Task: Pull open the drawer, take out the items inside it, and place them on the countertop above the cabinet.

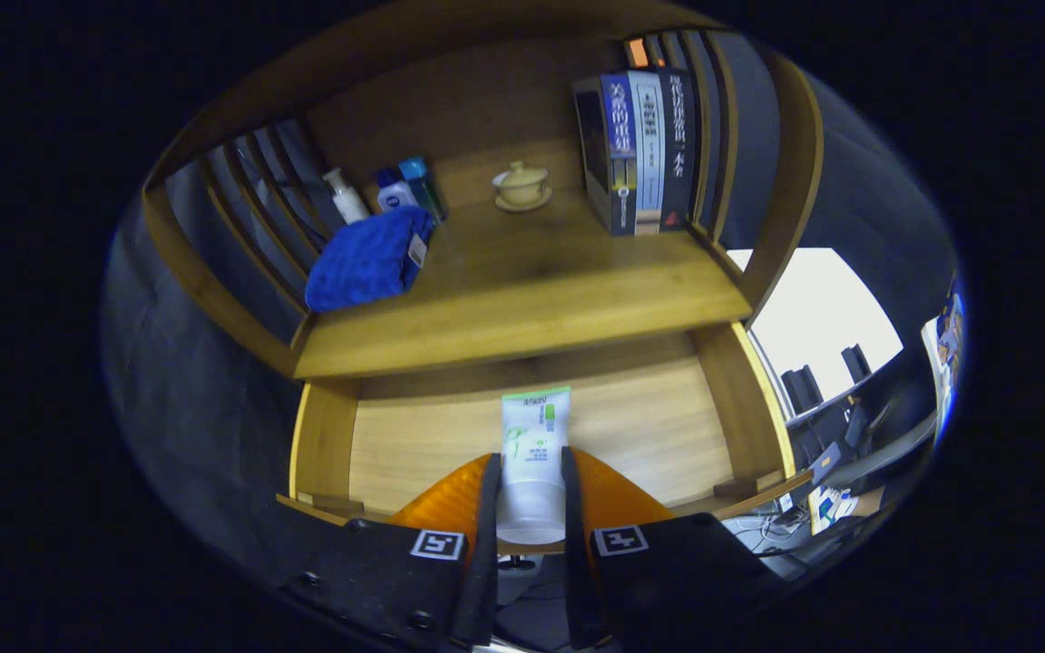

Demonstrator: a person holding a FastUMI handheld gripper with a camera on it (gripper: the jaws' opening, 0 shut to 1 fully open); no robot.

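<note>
My gripper [530, 467] is shut on a white tube with green print [533, 453], both fingers pressing its sides, the flat crimped end pointing away from me. The tube is held over the open wooden drawer [649, 426], whose pale bottom shows behind it. Just above the drawer runs the wooden countertop [522, 281] of the cabinet.
On the countertop a blue cloth [368, 258] lies at the left, with three bottles [386, 190] behind it. A small lidded cup on a saucer [521, 186] stands at the back. Upright books [645, 150] stand at the right. Slatted side rails [241, 209] flank the shelf.
</note>
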